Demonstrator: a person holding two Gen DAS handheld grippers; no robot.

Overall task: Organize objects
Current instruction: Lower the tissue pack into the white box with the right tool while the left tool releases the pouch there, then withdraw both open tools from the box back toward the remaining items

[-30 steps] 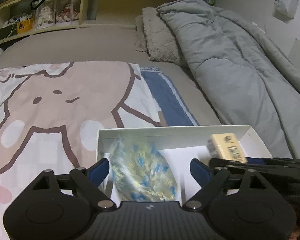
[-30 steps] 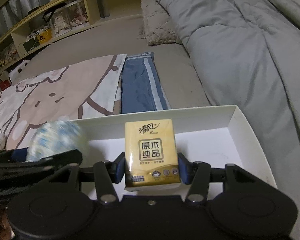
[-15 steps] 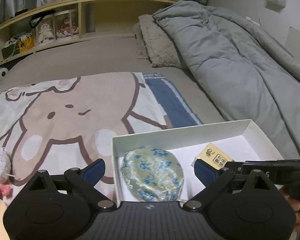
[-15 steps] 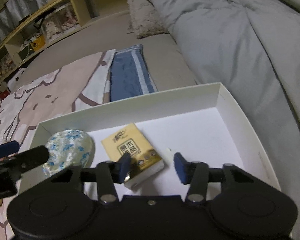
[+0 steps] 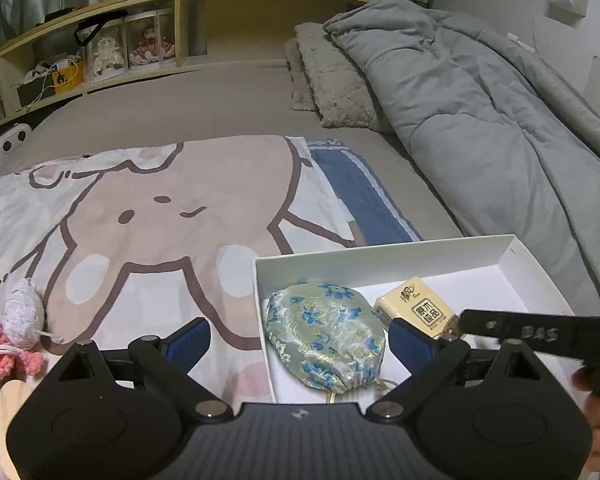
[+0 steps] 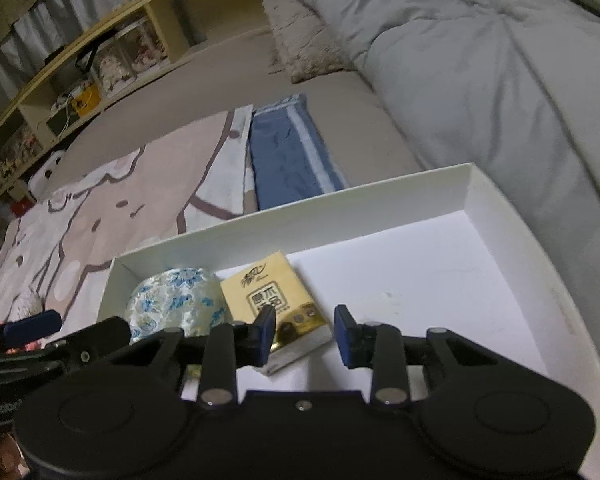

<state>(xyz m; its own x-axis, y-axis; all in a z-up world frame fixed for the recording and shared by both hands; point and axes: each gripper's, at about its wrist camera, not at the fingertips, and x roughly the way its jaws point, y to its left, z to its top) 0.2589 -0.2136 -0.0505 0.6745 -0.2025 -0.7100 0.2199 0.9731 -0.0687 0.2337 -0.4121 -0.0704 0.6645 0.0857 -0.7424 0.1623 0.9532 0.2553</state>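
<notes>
A white shallow box (image 5: 384, 249) (image 6: 476, 196) lies on the bed. In its left end lies a blue-flowered silk pouch (image 5: 326, 334) (image 6: 176, 300). Beside it, to the right, lies a yellow tissue pack (image 5: 418, 310) (image 6: 276, 300), flat on the box floor. My left gripper (image 5: 298, 340) is open and empty, pulled back above the pouch. My right gripper (image 6: 305, 330) is open and empty, just behind the tissue pack; its left finger overlaps the pack's near edge. The right gripper's side shows in the left wrist view (image 5: 540, 334).
A cartoon-print blanket (image 5: 160, 216) covers the bed left of the box, with a blue striped cloth (image 5: 364, 196) beside it. A grey duvet (image 5: 480, 112) and pillow (image 5: 332, 80) lie right. Knitted pink and white toys (image 5: 16, 332) lie at the left. Shelves (image 5: 100, 52) stand behind.
Both grippers let go: the pouch and the tissue pack now lie in the box. Both grippers have opened and drawn back and up from the box.
</notes>
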